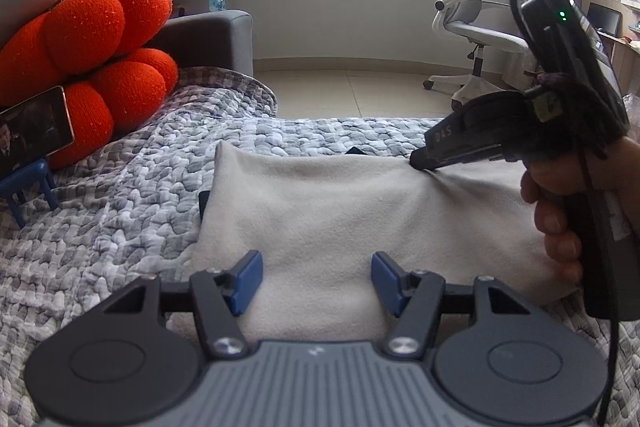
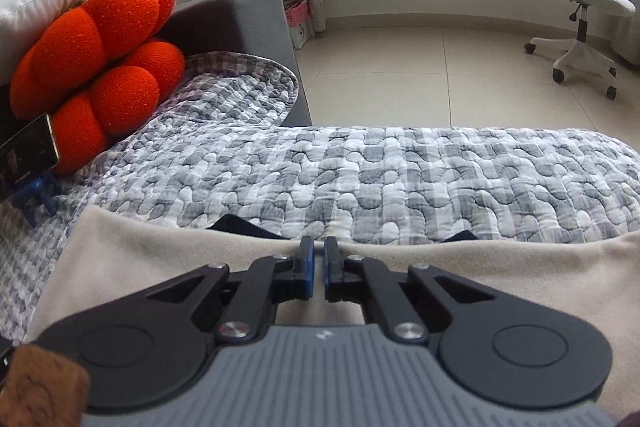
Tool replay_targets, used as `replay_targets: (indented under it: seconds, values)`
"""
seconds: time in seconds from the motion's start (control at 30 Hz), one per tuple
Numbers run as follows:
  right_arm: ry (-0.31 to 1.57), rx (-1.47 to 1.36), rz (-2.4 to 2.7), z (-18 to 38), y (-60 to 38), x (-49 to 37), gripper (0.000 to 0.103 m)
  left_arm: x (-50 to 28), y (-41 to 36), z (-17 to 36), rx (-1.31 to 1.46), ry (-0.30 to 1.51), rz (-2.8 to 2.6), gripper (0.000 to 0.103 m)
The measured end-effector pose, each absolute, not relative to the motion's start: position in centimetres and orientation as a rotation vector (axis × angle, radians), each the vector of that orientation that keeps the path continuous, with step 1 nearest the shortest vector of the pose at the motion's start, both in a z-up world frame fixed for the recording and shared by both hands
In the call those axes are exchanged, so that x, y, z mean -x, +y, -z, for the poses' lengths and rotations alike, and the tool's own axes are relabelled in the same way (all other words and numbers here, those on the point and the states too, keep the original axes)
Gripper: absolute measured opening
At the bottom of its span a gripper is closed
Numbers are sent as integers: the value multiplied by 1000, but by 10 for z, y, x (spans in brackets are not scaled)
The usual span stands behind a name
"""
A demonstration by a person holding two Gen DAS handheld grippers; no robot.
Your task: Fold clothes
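Note:
A beige cloth [image 1: 340, 211] lies flat on the grey-and-white quilted cover [image 1: 132, 187]. Dark fabric [image 2: 240, 226] peeks out from under its far edge. In the left wrist view my left gripper [image 1: 316, 263] hangs over the cloth's near edge, jaws open, nothing between its blue pads [image 1: 248, 277]. A hand holds my right gripper [image 1: 416, 161] at the cloth's far right edge, where creases run toward its tip. In the right wrist view the right gripper [image 2: 319, 247] is shut, its pads pinching that far edge of the beige cloth [image 2: 160, 259].
An orange puffy cushion [image 1: 100, 51] and a phone [image 1: 32, 131] on a small blue stand [image 1: 28, 187] sit at the left. A grey sofa arm [image 1: 216, 39] rises behind the cushion. Beyond the quilt's far edge are tiled floor [image 2: 400, 75] and a white office chair [image 1: 476, 35].

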State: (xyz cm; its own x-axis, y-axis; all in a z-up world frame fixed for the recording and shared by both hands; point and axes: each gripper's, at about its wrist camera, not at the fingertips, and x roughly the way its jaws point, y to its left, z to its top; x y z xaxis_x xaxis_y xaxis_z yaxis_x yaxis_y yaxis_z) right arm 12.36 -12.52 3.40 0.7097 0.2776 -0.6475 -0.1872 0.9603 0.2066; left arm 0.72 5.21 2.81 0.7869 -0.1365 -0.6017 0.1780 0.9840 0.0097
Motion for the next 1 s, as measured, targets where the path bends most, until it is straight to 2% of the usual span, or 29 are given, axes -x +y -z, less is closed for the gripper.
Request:
replay_targets:
  seconds: [0.17, 0.2, 0.23, 0.6, 1.0]
  values:
    - [732, -120, -254, -41, -125, -121, 3, -8, 59, -32, -18, 641, 182, 62]
    - [716, -130, -263, -45, -126, -114, 14, -8, 61, -33, -4, 638, 184, 62]
    - [693, -142, -276, -50, -126, -106, 20, -8, 63, -34, 11, 636, 187, 62]
    - [727, -112, -320, -43, -125, -27, 20, -11, 64, -33, 23, 645, 193, 62]
    - [730, -140, -324, -41, -127, 13, 20, -11, 64, -33, 6, 645, 191, 62]
